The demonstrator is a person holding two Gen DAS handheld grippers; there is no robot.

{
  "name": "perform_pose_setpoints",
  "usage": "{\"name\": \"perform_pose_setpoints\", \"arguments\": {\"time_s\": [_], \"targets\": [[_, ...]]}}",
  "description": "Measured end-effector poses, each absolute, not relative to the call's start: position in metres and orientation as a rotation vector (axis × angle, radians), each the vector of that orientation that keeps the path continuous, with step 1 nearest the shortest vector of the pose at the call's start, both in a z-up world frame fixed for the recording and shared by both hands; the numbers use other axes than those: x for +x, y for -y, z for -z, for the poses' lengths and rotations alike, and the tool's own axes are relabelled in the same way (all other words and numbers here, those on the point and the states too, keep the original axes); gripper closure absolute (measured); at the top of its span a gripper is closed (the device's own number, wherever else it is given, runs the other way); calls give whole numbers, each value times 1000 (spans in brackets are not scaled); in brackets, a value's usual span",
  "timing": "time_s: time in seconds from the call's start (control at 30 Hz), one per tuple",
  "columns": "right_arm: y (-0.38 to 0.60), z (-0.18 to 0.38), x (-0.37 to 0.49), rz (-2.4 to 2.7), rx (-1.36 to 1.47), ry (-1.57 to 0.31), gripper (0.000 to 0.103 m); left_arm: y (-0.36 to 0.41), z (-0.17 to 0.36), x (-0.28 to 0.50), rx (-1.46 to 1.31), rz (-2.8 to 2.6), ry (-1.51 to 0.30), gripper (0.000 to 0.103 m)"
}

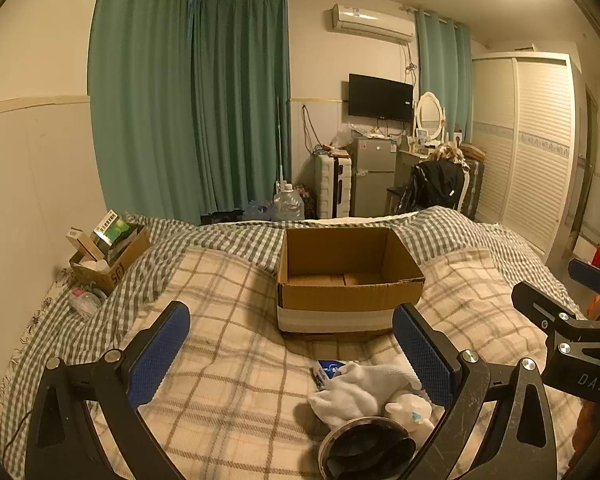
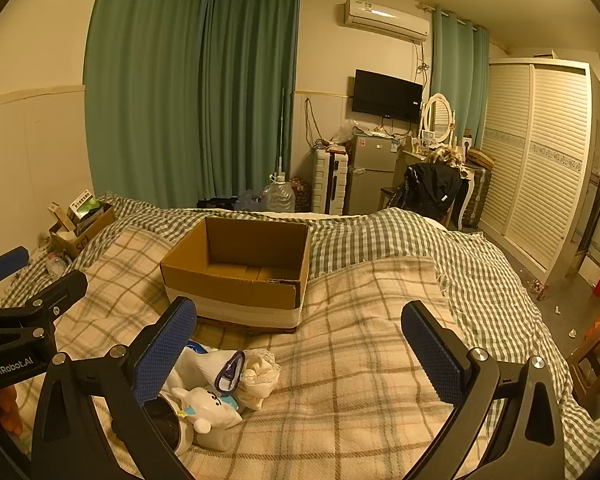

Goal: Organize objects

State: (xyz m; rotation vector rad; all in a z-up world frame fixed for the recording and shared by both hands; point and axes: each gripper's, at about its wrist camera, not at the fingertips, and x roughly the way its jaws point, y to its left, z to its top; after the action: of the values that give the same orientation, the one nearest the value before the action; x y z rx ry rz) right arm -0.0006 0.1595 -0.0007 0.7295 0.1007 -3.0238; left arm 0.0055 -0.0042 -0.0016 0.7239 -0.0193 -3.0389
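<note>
Task looks barely begun: both the left tool (image 1: 291, 344) and right tool (image 2: 299, 340) hover released and empty over the bed (image 2: 360, 360), cardboard box (image 2: 236, 276) sits empty, while socks (image 2: 224, 364), white toy (image 2: 208, 408) and other clutter lie unsorted near it.

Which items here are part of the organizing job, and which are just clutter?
In play: empty cardboard box; pile in front of it: white sock, white toy figure, blue-white packet, round black-and-metal item.

Just lying about: small carton of stuff by the wall, water jug, chair with black jacket.
</note>
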Motion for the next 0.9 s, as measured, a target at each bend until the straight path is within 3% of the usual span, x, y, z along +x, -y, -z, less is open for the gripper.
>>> {"name": "perform_pose_setpoints", "arguments": {"time_s": [0.9], "targets": [[-157, -7, 3, 3026, 713, -113, 0, 0, 0, 4, 750, 3035, 56, 0]]}}
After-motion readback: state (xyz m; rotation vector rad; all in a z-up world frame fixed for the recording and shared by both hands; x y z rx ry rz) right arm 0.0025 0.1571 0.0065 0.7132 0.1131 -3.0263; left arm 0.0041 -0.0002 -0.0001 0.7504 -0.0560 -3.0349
